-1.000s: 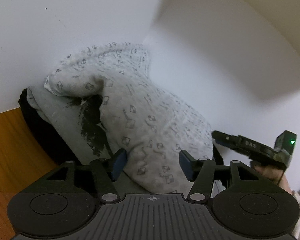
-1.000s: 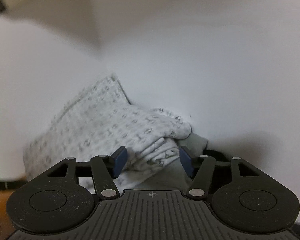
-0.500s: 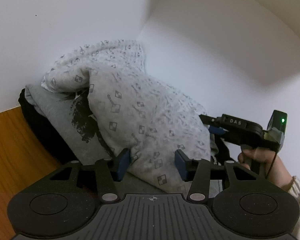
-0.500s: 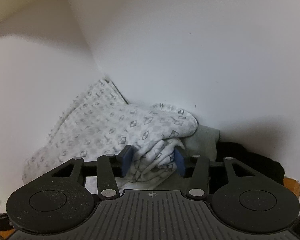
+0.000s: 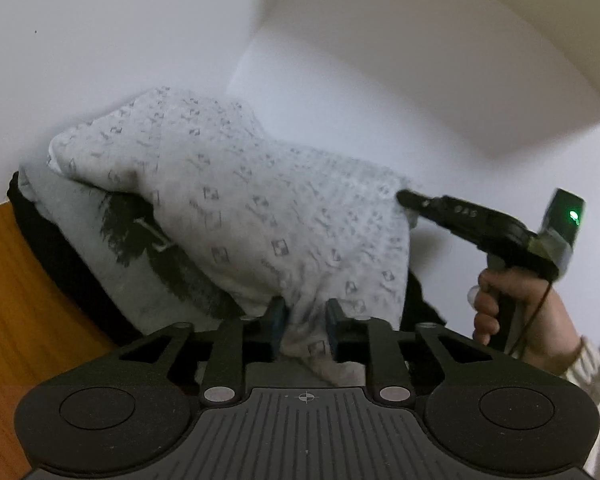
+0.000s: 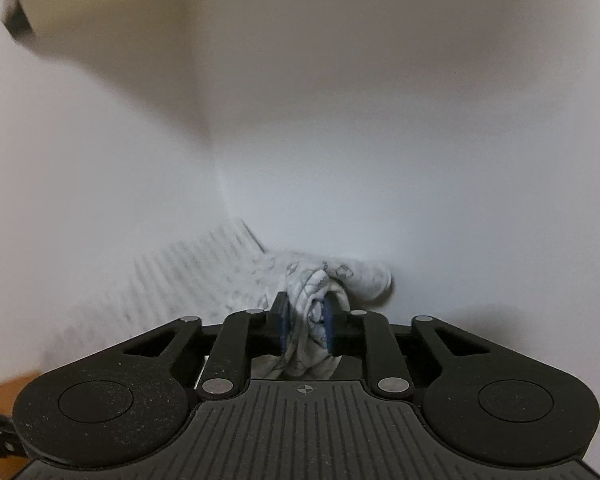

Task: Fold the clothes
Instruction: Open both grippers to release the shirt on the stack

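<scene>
Claw jaws on our left claw point(image 5: 305, 316) are closing, its blue pads point(image 5: 277, 317) pressing a gathered fold at the near edge of the white patterned garment with small grey diamond marks point(image 5: 236, 208). Our right claw point(image 6: 305, 320) is closing too, and in its own view a twisted bunch of the same white cloth is squeezed tight between its blue pads point(image 6: 327, 320). From the left wrist view we see that right claw reaching in from the right, its black tip touching the far right edge of the garment, held by our right hand point(image 5: 512, 308) with a pale sleeve cuff point(image 5: 596, 376) at the wrist and a green light point(image 5: 573, 214) glowing on its rear block. The white garment is heaped on top of a light grey shirt with a black print point(image 5: 112, 248), which in turn lies over a black piece of clothing point(image 5: 56, 256). The whole pile sits at the back of the orange-brown wooden tabletop point(image 5: 12, 320), pushed into a corner of the plain white walls point(image 5: 340, 80). In the right wrist view the cloth beyond the pads is blurred, so we cannot make out its pattern there.
</scene>
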{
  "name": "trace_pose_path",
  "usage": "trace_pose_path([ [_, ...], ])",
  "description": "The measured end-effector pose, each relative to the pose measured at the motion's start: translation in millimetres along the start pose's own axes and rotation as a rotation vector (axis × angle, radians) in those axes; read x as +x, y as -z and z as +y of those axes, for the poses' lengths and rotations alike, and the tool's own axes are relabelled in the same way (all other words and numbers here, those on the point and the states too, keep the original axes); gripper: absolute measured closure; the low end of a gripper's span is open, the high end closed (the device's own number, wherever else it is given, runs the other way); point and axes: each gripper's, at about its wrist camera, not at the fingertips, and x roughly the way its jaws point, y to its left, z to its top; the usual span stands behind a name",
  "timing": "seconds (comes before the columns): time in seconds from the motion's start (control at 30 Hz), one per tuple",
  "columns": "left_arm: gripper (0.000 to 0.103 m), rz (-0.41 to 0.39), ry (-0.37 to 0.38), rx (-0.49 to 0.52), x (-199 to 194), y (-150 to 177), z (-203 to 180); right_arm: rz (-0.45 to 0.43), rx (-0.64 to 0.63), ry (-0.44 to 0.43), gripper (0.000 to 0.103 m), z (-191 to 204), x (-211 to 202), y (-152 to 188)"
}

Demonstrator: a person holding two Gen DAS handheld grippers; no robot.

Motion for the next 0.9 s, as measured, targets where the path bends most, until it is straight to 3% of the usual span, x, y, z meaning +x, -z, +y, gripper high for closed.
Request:
trace_pose_path([
  [0.07,0.070,-0.024,0.017,-0.039,-9,-3,12,0.024,-0.057,0.060,0.071,5,2,6],
  [0.13,0.063,-0.086,-0.012,-0.052,-23,-12,28,-0.033,-0.123,0.063,0.059,15,-10,9],
  [0.23,0.062,-0.129,-0.039,-0.115,-30,-32,57,-0.086,-0.189,0.027,0.056,35,-20,6],
  [0.37,0.059,-0.145,-0.039,-0.230,-25,-58,98,-0.012,-0.200,-0.120,0.055,67,2,4],
  [0.47,0.059,-0.127,-0.020,-0.338,-9,-69,121,0.042,-0.268,-0.137,0.055,92,25,14],
  [0.57,0.059,-0.114,-0.013,-0.382,4,-75,129,0.079,-0.315,-0.150,0.055,99,32,26],
  [0.63,0.059,-0.137,-0.015,-0.350,8,-79,127,0.131,-0.340,-0.168,0.056,98,35,35],
  [0.67,0.068,-0.167,-0.032,-0.319,8,-81,124,0.136,-0.344,-0.174,0.056,95,35,40],
  [0.7,0.093,-0.210,-0.053,-0.256,5,-84,117,0.141,-0.349,-0.180,0.056,93,36,45],
  [0.8,0.093,-0.348,-0.088,-0.056,-10,-88,90,0.140,-0.356,-0.195,0.056,91,36,49],
  [0.87,0.095,-0.468,-0.187,0.037,-27,-83,72,0.141,-0.353,-0.200,0.056,93,38,47],
  [0.9,0.095,-0.487,-0.235,0.072,-32,-82,69,0.141,-0.353,-0.202,0.056,94,39,46],
])
